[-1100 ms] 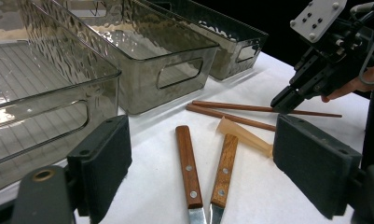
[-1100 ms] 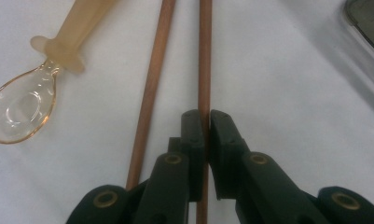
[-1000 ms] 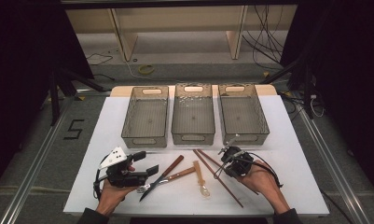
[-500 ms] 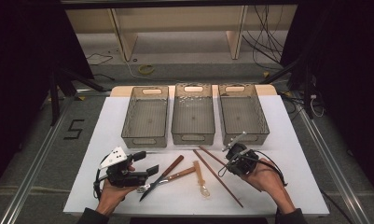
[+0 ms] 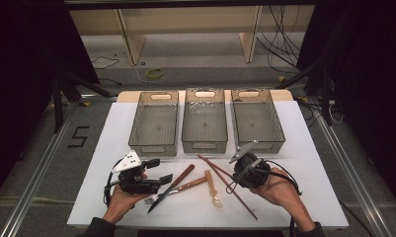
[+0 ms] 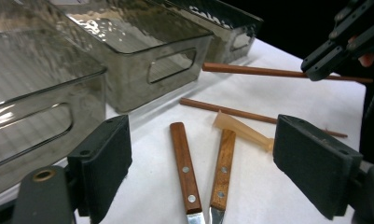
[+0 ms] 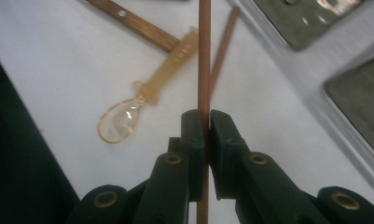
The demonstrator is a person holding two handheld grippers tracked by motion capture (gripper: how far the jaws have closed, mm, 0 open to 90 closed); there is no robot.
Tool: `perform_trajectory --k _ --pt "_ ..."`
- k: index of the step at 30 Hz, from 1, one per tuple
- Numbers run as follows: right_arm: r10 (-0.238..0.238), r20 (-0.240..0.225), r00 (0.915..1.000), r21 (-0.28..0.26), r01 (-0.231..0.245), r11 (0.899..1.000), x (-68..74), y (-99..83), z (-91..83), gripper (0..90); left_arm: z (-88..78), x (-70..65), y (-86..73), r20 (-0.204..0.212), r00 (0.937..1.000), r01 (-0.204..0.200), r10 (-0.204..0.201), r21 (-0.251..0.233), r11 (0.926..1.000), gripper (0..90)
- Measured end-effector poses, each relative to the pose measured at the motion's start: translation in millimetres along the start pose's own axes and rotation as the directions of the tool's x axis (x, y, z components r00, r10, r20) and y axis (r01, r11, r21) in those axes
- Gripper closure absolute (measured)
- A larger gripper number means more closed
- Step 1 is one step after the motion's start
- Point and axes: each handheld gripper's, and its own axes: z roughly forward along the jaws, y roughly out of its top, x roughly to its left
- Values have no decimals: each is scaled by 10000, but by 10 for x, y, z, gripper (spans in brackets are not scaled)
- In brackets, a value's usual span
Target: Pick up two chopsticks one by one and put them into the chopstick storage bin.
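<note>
On the white bench (image 5: 111, 143), three grey translucent bins stand side by side along the far half: the left bin (image 5: 155, 123), the middle bin (image 5: 204, 121) and the right bin (image 5: 257, 120).

Right gripper (image 7: 206, 122): jaws closed on a brown chopstick (image 7: 204, 56). In the right gripper view the stick runs straight up between the two pads, which press on it from both sides. In the left gripper view the held stick (image 6: 268, 72) shows in the far gripper's jaws, level, with shadow between it and the surface. In the high view this gripper (image 5: 243, 168) sits near the front right of the bench, just in front of the right bin.

Second chopstick (image 5: 235, 190): lies flat on the bench, slanting from near the middle bin toward the front right.

Left gripper (image 6: 201, 154): jaws wide apart, nothing between the pads. It hovers low at the front left (image 5: 158, 170), pointing toward the utensils.

Utensils lying between the two grippers:
- wooden-handled knife (image 5: 172, 186);
- wooden-handled fork (image 5: 178, 189), just beside the knife and close to parallel;
- clear amber spoon (image 7: 142, 98), bowl toward the front edge, close to the second chopstick.
</note>
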Motion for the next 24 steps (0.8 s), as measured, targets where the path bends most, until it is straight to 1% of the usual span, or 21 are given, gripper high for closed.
perform_trajectory --k 1,2,3,5,6,7,8,9,10,11,12,13,14,15,16,17,19,20,21,23,24 --pt "-239 -104 9997 -56 238 9997 55 26 -13 856 35 -1 40 92 9995 -295 293 232 9993 189" --pt "-368 -152 9992 -85 367 9993 81 39 -17 856 35 -1 40 92 9995 -295 293 232 9993 190" --pt "-475 -157 9987 -55 474 9989 110 53 -24 856 81 -7 85 247 9980 -595 584 470 9971 192" --pt "-710 -181 9973 -78 708 9975 160 75 -35 856 140 -17 130 468 9949 -927 890 830 9922 194" --pt "-803 -190 9966 -112 801 9967 183 87 -42 856 140 -17 130 468 9949 -927 890 830 9922 195" --pt "-895 -272 9956 -46 894 9960 205 97 -50 856 208 -34 160 508 9905 -1332 1281 1168 9842 196" --pt "-895 -272 9956 -46 894 9960 205 97 -50 856 208 -34 160 508 9905 -1332 1281 1168 9842 196" --pt "-1101 -282 9935 -106 1098 9939 237 113 -53 856 270 -39 189 751 9849 -1657 1559 1496 9748 198" --pt "-1244 -359 9916 -78 1242 9922 252 121 -55 856 270 -39 189 751 9849 -1657 1559 1496 9748 199" --pt "-1283 -382 9910 -137 1278 9917 270 128 -51 856 317 -62 217 961 9760 -2104 1956 1824 9604 199" --pt "-1311 -434 9904 -105 1308 9914 292 134 -48 856 335 -76 230 1088 9707 -2322 2142 1966 9526 200" --pt "-1391 -455 9892 -19 1392 9903 312 139 -45 856 349 -90 243 1157 9672 -2462 2262 2073 9468 202" --pt "-1543 -473 9869 -52 1543 9880 322 144 -40 856 349 -90 243 1157 9672 -2462 2262 2073 9468 202" --pt "-1584 -530 9860 -16 1585 9874 339 149 -36 856 366 -104 253 1194 9647 -2560 2348 2150 9425 206" --pt "-1584 -530 9860 -16 1585 9874 339 149 -36 856 378 -111 266 1310 9594 -2746 2499 2297 9337 206" --pt "-1606 -594 9852 -4 1608 9870 378 163 -25 856 411 -136 282 1614 9484 -3076 2730 2582 9158 213" --pt "-1745 -664 9824 15 1750 9846 398 171 -15 855 447 -163 294 1807 9350 -3468 3052 2852 8935 222" --pt "-1828 -698 9807 6 1833 9831 409 175 -9 856 447 -163 294 1807 9350 -3468 3052 2852 8935 225" --pt "-1916 -734 9787 -8 1921 9814 421 178 0 856 485 -191 298 2005 9256 -3709 3210 3118 8748 230" --pt "-2153 -791 9733 8 2160 9764 437 185 12 855 518 -219 303 2212 9142 -3979 3396 3307 8558 244" --pt "-2187 -847 9721 48 2198 9755 451 190 15 856 533 -236 302 2281 9103 -4067 3454 3374 8490 255"
